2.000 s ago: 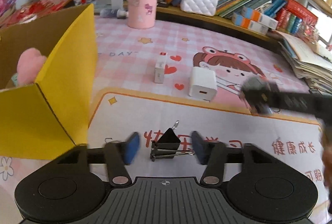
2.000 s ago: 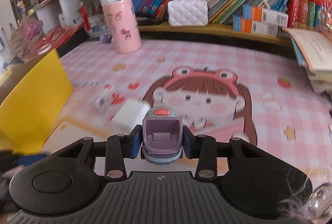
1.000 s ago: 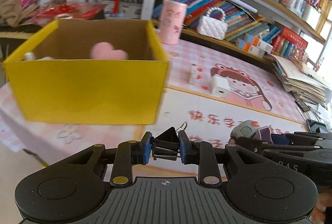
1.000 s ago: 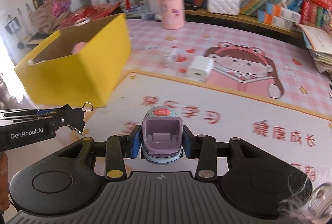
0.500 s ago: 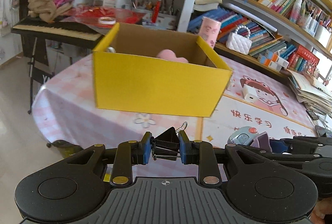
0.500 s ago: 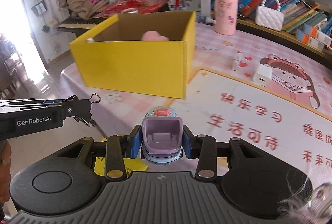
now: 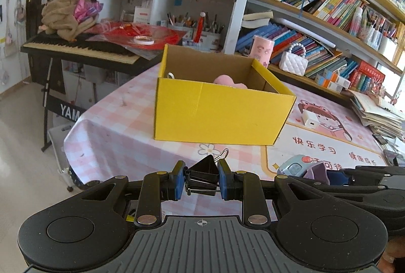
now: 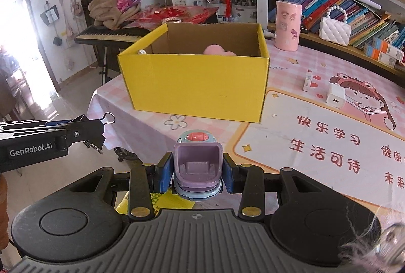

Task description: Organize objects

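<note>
My left gripper (image 7: 201, 179) is shut on a black binder clip (image 7: 203, 171), held in the air off the near edge of the table; the clip also shows in the right wrist view (image 8: 93, 130). My right gripper (image 8: 195, 173) is shut on a small purple and blue toy (image 8: 197, 164) with a red button, seen beside the left gripper in the left wrist view (image 7: 301, 168). Ahead of both stands an open yellow cardboard box (image 7: 220, 112) (image 8: 195, 85) with a pink plush (image 8: 219, 49) inside.
On the pink mat lie a white charger (image 8: 335, 94) and a small white tube box (image 8: 308, 80). A pink cylinder (image 8: 287, 25) stands behind the box. A keyboard (image 7: 81, 49), bookshelves and a paper stack (image 7: 377, 113) surround the table (image 7: 114, 126).
Both grippers have pulled back and up from the table with their objects held. The yellow box now sits farther off and is seen whole; two seconds ago the left gripper was open around the clip.
</note>
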### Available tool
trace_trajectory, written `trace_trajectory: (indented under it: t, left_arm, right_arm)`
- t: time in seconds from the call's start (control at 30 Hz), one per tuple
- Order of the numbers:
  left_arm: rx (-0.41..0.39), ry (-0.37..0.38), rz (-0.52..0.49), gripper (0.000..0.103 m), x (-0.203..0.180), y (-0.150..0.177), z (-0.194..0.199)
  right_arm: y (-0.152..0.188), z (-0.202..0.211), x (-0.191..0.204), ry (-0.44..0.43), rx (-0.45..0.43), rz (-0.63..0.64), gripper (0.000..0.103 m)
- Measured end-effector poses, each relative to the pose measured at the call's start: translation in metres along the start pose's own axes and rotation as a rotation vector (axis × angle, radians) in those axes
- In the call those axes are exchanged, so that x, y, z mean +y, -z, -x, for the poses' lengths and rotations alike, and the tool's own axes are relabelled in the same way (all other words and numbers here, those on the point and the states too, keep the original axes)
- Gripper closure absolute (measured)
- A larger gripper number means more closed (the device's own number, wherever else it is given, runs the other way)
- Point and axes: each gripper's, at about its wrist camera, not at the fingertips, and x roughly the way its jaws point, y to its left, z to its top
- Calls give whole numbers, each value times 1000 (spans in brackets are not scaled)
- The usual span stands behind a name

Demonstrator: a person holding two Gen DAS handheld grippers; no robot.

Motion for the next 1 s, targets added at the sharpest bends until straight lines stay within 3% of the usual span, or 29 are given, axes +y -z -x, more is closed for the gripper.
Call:
trace_trajectory:
  t: [0.43, 0.83, 1.0]
  left_arm:
    - [-66, 30, -3, 78, 8, -26, -1]
    - [-194, 10, -3, 78, -6, -101, -41]
    - [-186, -21, 10, 78, -12, -124, -79]
  right_arm:
    - [-25, -7, 9, 16, -23, 17, 66]
    - [-115, -40, -20, 33, -179, 47, 66]
    - [-146, -82, -33, 13, -139, 94, 66]
